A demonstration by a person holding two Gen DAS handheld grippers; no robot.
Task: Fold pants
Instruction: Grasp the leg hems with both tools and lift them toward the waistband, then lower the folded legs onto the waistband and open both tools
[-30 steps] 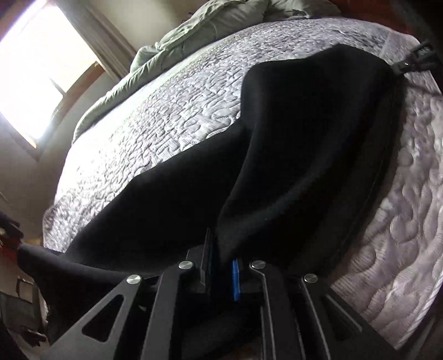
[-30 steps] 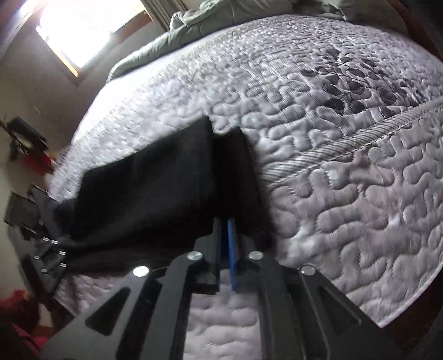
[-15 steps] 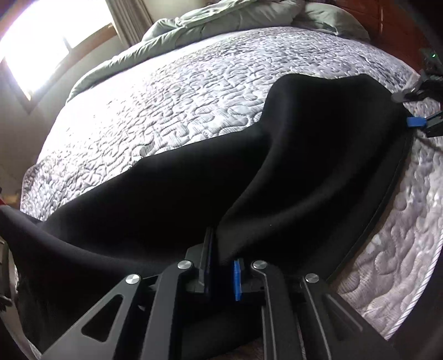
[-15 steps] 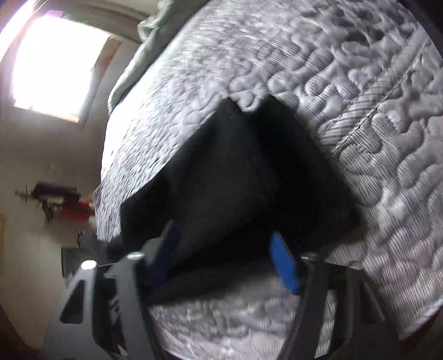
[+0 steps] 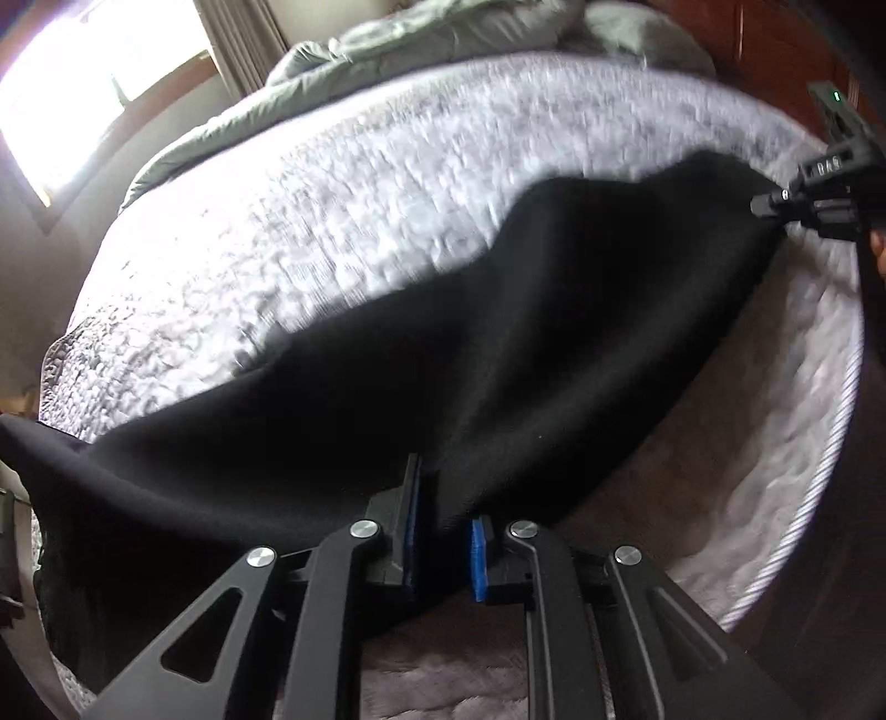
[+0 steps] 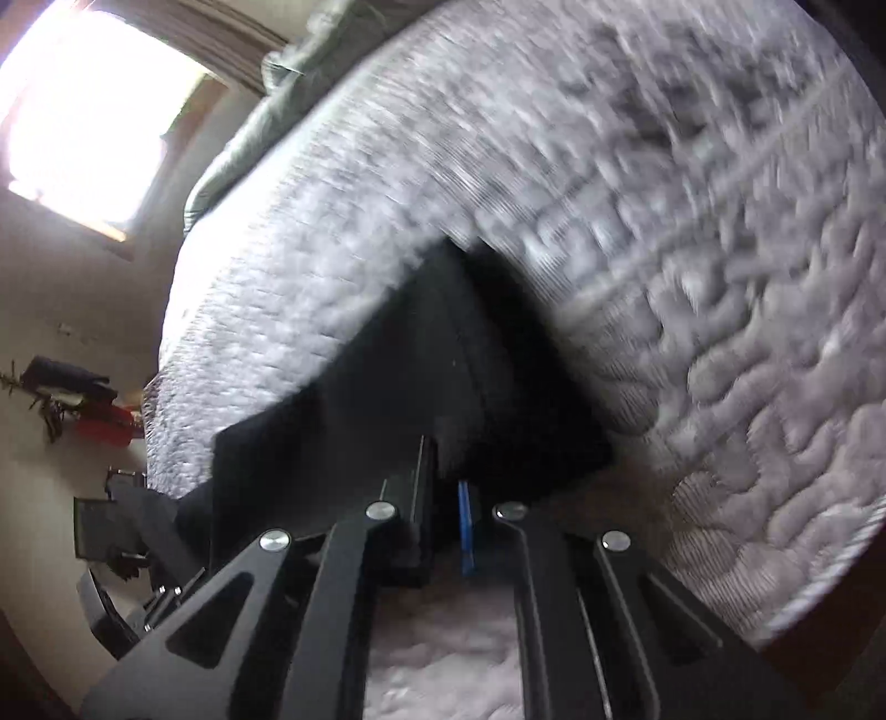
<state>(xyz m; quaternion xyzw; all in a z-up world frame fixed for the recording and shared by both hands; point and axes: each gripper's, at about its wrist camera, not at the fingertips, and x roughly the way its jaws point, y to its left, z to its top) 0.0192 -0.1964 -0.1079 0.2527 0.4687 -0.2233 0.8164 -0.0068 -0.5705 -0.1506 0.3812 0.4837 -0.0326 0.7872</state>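
At the left, the left hand-held gripper [image 5: 443, 545] is clamped on a bunched edge of the black pants [image 5: 421, 354], as it was a second ago; its jaws are easing apart slightly, yet the cloth still sits pinched between the blue pads. The pants stretch from there across the quilted bed [image 5: 343, 232], part of the fabric lifted off the quilt and one end trailing over the bed's left edge.

Further right, the far corner of the pants is pinched by the right hand-held gripper [image 6: 446, 518]. Half a second ago its jaws stood wide around the cloth; now they have come together on it, so this was a re-grip at a new spot.

With both ends held and the cloth taut between them, the pants look ready to be carried over for a fold; no fold is laid yet. The green duvet [image 5: 443, 39] lies bunched at the head of the bed.
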